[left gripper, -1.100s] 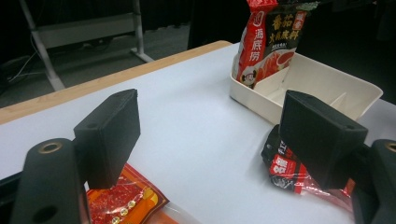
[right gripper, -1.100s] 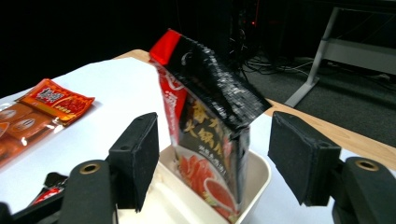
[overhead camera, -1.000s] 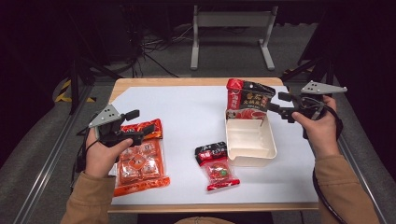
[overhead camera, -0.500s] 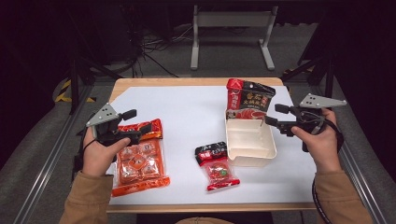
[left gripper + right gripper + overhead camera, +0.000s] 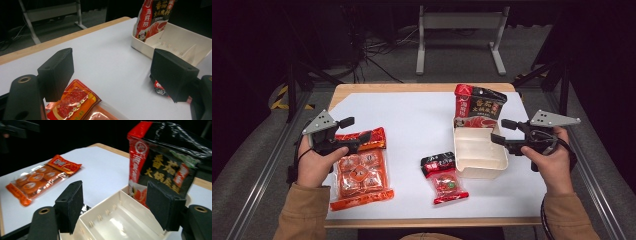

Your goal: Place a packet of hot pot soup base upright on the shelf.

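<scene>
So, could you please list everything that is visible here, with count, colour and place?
tray: one, cream white, right part of the table, divided inside
tall pouch: one, red and black, standing in the tray's far end
small packet: one, red and black, lying left of the tray
large packet: one, orange, lying at the left
table: one, wooden edge, white cover
metal stand: one, grey, on the floor behind
left gripper: one, black, open over the large packet
right gripper: one, black, open at the tray's right side
</scene>
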{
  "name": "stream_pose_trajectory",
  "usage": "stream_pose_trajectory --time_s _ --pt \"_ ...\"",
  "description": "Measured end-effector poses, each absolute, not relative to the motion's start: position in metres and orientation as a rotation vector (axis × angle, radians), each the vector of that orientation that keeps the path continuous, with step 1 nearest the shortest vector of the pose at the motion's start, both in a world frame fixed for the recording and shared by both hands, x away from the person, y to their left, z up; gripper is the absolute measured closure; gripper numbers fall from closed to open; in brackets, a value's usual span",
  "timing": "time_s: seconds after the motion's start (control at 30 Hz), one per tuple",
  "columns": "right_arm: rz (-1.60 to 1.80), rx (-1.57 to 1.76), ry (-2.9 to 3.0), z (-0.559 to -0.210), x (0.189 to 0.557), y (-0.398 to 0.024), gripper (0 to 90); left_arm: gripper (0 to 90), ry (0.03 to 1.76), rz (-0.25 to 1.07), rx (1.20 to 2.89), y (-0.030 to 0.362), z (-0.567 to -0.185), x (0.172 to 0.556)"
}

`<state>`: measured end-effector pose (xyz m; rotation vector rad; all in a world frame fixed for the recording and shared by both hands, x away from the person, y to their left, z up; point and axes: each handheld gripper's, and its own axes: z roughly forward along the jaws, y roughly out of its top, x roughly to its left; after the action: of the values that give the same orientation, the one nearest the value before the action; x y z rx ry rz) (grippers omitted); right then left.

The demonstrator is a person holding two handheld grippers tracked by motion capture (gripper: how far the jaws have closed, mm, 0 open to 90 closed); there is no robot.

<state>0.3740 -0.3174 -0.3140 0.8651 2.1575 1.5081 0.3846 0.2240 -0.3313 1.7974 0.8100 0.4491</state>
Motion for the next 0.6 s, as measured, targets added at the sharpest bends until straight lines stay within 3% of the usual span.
stream_pose_trajectory --time_s 0.6 --pt "1.528 0.738 2.266 -0.322 0.376 -0.298 28.7 19.8 0.935 0.539 1.794 0.262 -0.362 0.403"
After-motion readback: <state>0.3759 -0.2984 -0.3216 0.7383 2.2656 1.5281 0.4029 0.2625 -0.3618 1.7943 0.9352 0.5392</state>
